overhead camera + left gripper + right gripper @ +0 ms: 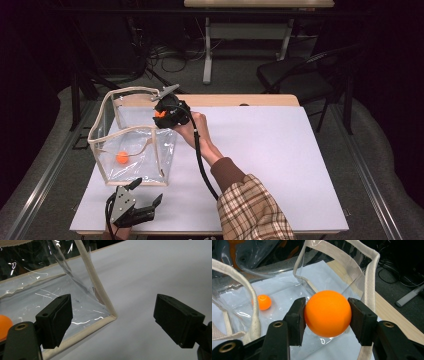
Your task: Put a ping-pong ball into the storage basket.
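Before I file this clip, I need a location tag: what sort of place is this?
Probably a lab or recording studio: a white-covered table, loose cables on grey carpet, a folding chair.

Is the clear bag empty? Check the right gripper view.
No. A small orange ball already lies on the floor of the clear bag, beyond the ball clamped in the right gripper.

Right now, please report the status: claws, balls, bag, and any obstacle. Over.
Right claw shut on orange ball, above open clear bag. Left claw open, empty, near bag's corner. Second orange ball already inside bag. Nothing in the way.
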The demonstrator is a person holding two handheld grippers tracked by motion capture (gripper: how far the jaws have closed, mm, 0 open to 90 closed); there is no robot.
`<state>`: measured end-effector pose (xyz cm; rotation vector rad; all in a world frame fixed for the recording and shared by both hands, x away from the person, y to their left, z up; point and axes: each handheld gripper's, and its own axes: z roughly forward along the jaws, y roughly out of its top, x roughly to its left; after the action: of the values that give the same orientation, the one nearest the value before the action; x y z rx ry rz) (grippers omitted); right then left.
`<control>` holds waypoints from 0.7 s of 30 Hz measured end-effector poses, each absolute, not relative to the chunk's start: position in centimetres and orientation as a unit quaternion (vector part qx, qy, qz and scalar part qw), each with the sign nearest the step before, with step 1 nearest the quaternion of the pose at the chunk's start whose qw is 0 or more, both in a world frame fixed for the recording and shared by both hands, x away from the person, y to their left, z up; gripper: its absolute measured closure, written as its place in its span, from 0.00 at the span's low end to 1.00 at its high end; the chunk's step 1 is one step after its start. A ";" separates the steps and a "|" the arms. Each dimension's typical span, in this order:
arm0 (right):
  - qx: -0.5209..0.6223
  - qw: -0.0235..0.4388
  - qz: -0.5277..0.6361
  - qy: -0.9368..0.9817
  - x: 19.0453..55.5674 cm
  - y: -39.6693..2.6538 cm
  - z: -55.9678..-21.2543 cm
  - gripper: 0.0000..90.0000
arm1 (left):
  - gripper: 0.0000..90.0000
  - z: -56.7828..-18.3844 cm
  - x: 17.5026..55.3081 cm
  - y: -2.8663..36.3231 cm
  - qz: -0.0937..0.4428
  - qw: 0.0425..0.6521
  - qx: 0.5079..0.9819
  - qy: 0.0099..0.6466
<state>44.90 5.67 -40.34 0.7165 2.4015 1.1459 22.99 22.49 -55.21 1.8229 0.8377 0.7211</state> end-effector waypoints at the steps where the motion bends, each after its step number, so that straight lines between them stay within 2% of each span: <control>1: 0.259 0.189 0.409 0.854 44.9 5.7 -40.4 0.56 | 0.18 -55.2 23.0 22.5 0.296 0.484 0.748 0.344; 10: 0.259 0.190 0.406 0.856 45.1 5.7 -40.5 0.55 | 0.18 -55.2 23.0 22.5 0.297 0.483 0.748 0.343; 16: 0.271 0.183 0.413 0.850 45.3 5.4 -40.4 0.38 | 0.18 -55.2 23.0 22.5 0.297 0.484 0.748 0.344; 21: 0.273 0.168 0.425 0.846 45.3 4.8 -40.2 0.30 | 0.18 -55.2 23.0 22.5 0.296 0.483 0.749 0.344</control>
<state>45.31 4.75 -40.23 0.7758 2.4069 1.2089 22.98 22.52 -55.18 1.8244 0.8373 0.7212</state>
